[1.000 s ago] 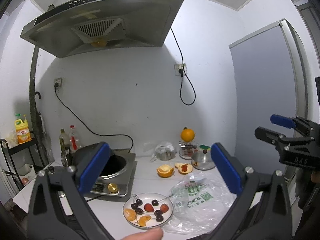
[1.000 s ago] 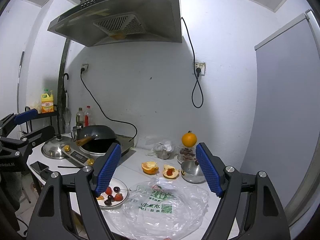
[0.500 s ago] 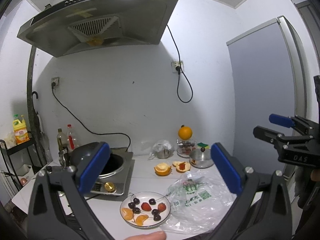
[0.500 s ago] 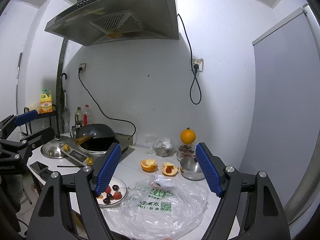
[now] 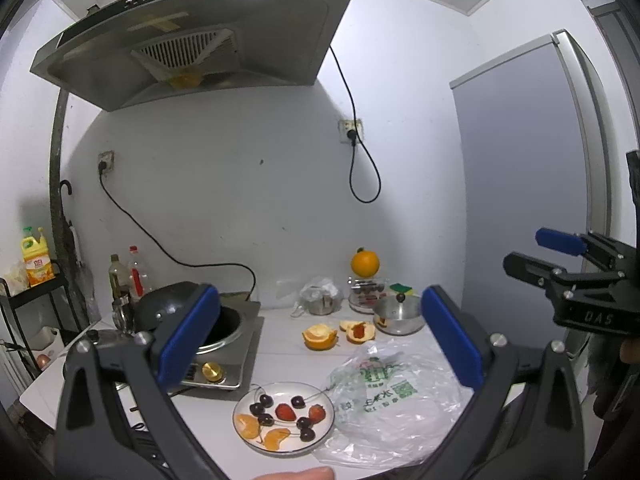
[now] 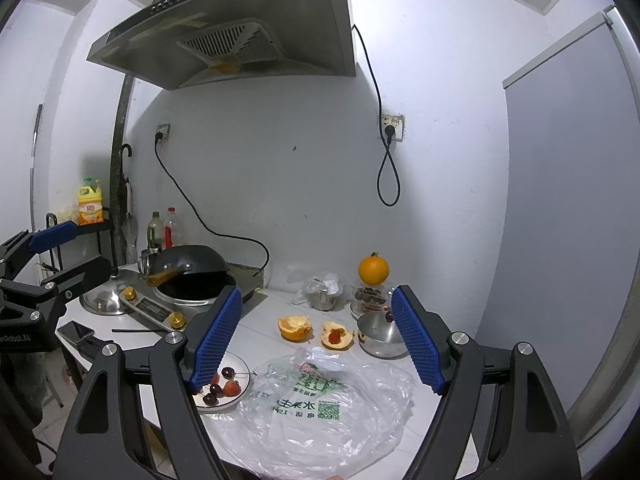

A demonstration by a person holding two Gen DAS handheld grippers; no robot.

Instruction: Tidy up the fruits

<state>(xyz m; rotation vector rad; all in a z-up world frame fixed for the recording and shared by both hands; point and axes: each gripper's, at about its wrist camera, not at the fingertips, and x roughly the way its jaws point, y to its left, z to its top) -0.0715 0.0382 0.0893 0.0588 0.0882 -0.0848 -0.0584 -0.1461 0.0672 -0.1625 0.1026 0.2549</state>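
Your left gripper (image 5: 316, 344) is spread wide with nothing between its blue pads, held above the near edge of the white counter (image 5: 280, 344). Your right gripper (image 6: 316, 344) is just as wide and also empty. Each shows at the edge of the other's view, well apart.

Take the white plate (image 5: 325, 420) as your landmark. On it lie dark cherries (image 5: 267, 402), two strawberries (image 5: 285, 413) and orange segments (image 5: 248, 427) at its near-left side. Touching the plate's right rim is a crumpled clear plastic bag (image 5: 394, 412) with green print. Behind the plate, toward the wall, sit two pieces of orange peel (image 5: 319, 335), the right-hand one holding something red. Right of the peel and farther back stands a small steel bowl (image 5: 400, 314), and behind that a whole orange (image 5: 365, 264) rests on top of a glass jar (image 5: 366, 294). Left of the plate is the induction cooker (image 5: 224, 364) with a black wok (image 5: 176, 308) on it. A fingertip (image 5: 304, 473) shows at the bottom edge of the left view, nearer than the plate
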